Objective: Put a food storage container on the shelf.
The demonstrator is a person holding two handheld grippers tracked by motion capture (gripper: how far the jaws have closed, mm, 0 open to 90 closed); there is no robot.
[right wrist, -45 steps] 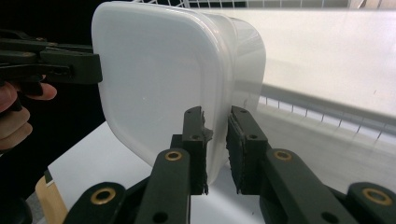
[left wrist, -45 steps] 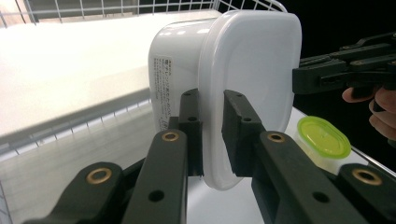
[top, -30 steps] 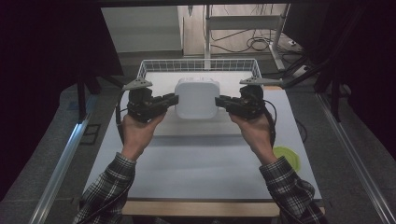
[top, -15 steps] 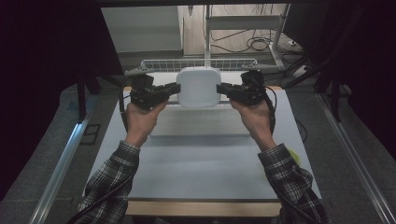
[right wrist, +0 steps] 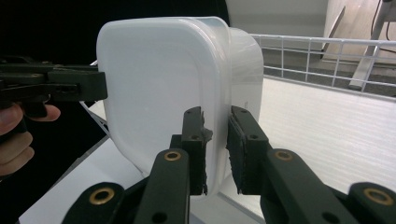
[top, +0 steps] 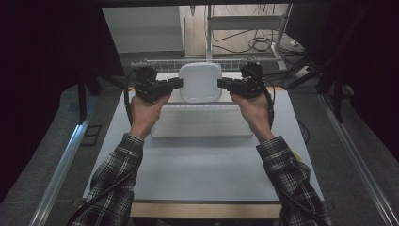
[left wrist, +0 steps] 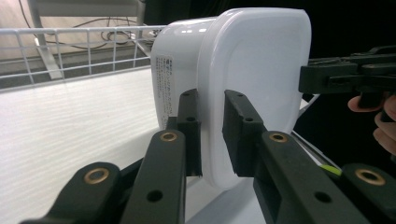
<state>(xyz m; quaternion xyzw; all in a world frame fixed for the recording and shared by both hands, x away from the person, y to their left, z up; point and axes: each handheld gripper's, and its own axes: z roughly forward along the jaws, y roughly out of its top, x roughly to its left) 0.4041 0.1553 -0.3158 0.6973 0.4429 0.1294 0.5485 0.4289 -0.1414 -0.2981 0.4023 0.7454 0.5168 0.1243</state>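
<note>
A white plastic container with rounded corners and a white lid [top: 200,82] is held up in the air between the two grippers, above the far part of the grey table [top: 202,165]. It is tilted so that its lid faces the person, and in the high view it looks like a rounded square.

The left gripper [top: 175,83] holds the left edge of the container. In the left gripper view its two black jaws are closed on the rim of the lid [left wrist: 261,70], one jaw on each side of the thin edge, and the white body with a small printed label [left wrist: 164,88] goes away behind it. The right gripper [top: 222,83] holds the opposite edge in the same manner; in the right gripper view its jaws are pressed on the rim from both sides.

Each gripper view also shows the other gripper at the far side of the container, with some fingers [right wrist: 14,135] of the other hand around it.

Behind the container there is a white wire basket [top: 160,65] at the far edge of the table. Under the container lies a pale rectangular mat [top: 202,123], flat on the table. The person's forearms in plaid sleeves [top: 115,174] come in from the bottom of the high view.
</note>
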